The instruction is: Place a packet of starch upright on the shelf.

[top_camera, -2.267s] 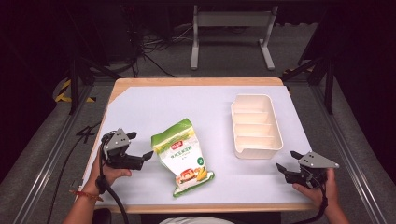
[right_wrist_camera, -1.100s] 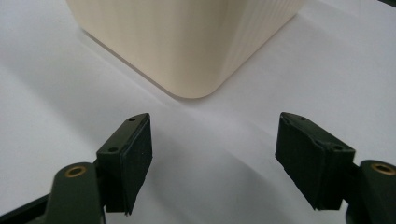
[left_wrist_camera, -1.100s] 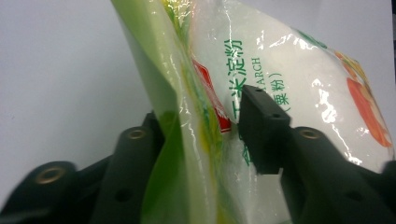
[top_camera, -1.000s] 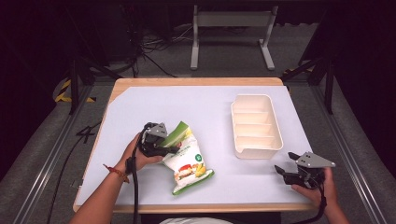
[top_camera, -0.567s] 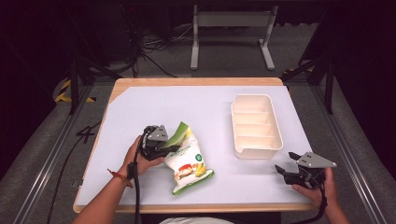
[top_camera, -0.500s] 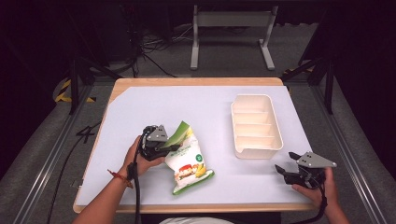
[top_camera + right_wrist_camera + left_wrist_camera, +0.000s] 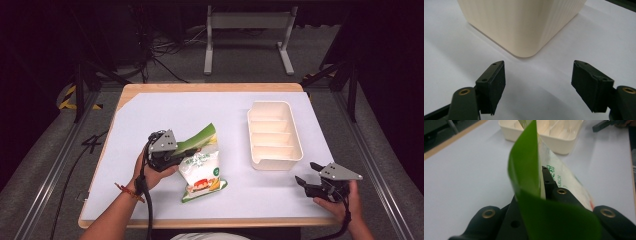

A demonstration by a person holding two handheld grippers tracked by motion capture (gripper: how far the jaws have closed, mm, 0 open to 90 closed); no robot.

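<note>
So the left gripper (image 7: pixel 176 150) has its jaws pinched tight on the green top edge of the snack bag (image 7: pixel 201 167), and the bag's top is lifted off the white table (image 7: pixel 150 110) while its bottom end rests near the front edge, a bit left of center. Over on the right, the other gripper (image 7: pixel 306 182) sits low with its jaws spread wide and nothing between them, just near the front corner of the cream divided tray (image 7: pixel 274 135).

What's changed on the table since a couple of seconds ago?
The left gripper moved in from the table's left edge, closed on the top edge of the snack bag and has started lifting that end. The right gripper, open, and the cream tray stayed put.
</note>
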